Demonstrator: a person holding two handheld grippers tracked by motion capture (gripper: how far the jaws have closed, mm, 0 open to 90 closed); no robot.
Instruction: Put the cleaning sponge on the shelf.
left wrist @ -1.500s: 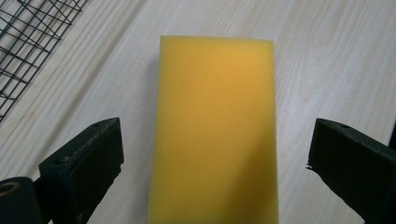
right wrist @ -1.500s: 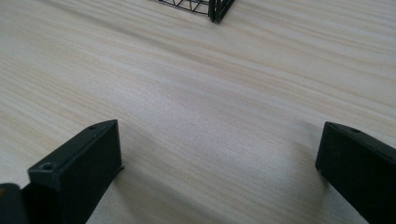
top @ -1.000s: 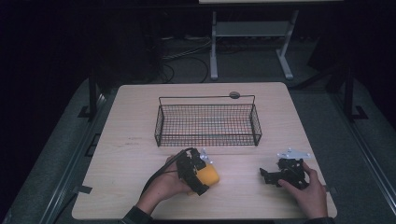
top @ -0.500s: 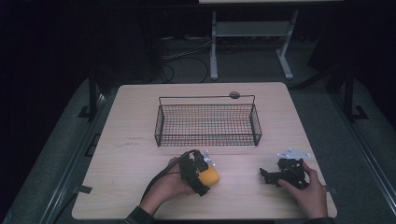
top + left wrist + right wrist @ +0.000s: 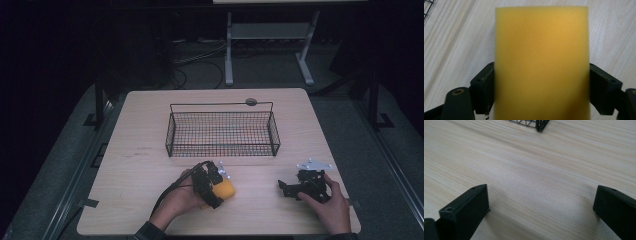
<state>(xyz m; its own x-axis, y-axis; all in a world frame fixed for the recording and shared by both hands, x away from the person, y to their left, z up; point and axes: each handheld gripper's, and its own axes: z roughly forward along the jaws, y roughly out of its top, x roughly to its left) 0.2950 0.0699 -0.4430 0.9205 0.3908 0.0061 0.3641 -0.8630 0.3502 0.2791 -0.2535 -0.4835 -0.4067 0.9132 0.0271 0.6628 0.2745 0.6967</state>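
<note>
Thing in hand: yellow sponge [image 5: 541, 62], a rectangular foam block, sitting between the jaws of the left gripper [image 5: 216, 186].
Where it is: low over the surface [image 5: 140, 165], at about 6 o'clock from the wire basket [image 5: 222, 131] and near its front wall; from the right gripper [image 5: 287, 189] it lies toward 9 o'clock, well apart.
Left gripper: clenched on the yellow sponge, one jaw against each long side, as the left gripper view shows; the foam's edges look straight there, so the squeeze seems mild.
Right gripper: released, jaws spread wide with bare wood between them in the right gripper view; it rests on the surface toward 4 o'clock of the wire basket.
Weight: likely very light; no strain expected in carrying it.
Stiffness: soft and springy; it should give under pressure and recover.
Surface feel: open-pored foam, probably grippy, not slippery.
Fragility: low; a drop would do no harm, though hard pinching could crush it out of shape.
Best hold: across the two long sides near the middle, as now, firm enough that it cannot swing or twist.
</note>
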